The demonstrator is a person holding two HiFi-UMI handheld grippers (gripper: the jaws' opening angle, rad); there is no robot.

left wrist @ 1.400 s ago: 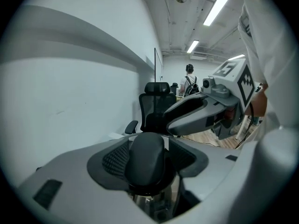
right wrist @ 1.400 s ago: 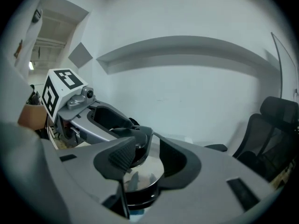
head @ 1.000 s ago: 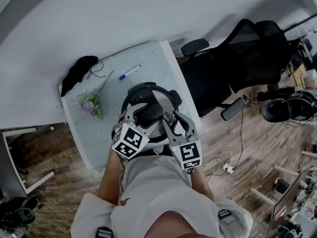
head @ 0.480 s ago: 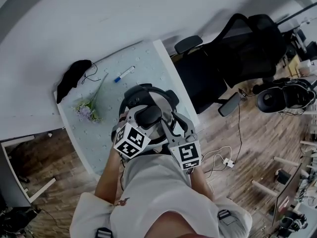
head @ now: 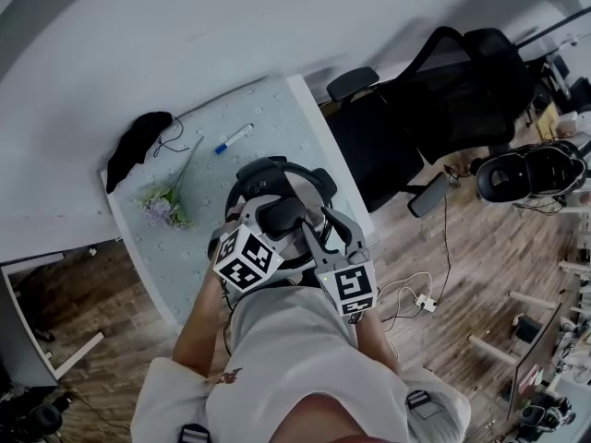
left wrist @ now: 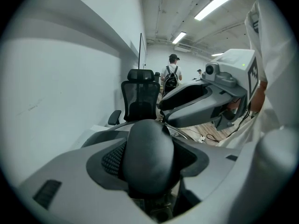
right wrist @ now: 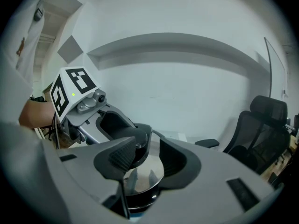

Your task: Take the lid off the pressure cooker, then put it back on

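The pressure cooker (head: 263,175) stands on the pale table (head: 295,109) with its lid on. The lid's black knob (head: 277,215) sits between the jaws of my left gripper (head: 274,220). In the left gripper view the knob (left wrist: 148,148) fills the gap, the jaws have just been closing, and both pads now press on it. My right gripper (head: 320,226) reaches in from the right, over the lid's edge. Its jaws (right wrist: 148,160) stand apart, with only the shiny lid (right wrist: 147,181) showing below them.
A blue pen (head: 235,137), a purple flower sprig (head: 166,203) and a black bundle with a cord (head: 134,146) lie at the table's far end. Black office chairs (head: 406,146) stand to the right. A person (left wrist: 171,78) stands far off.
My left gripper has tipped a little and settled closer round the knob. The right gripper has kept its place, and the cooker and lid have not moved.
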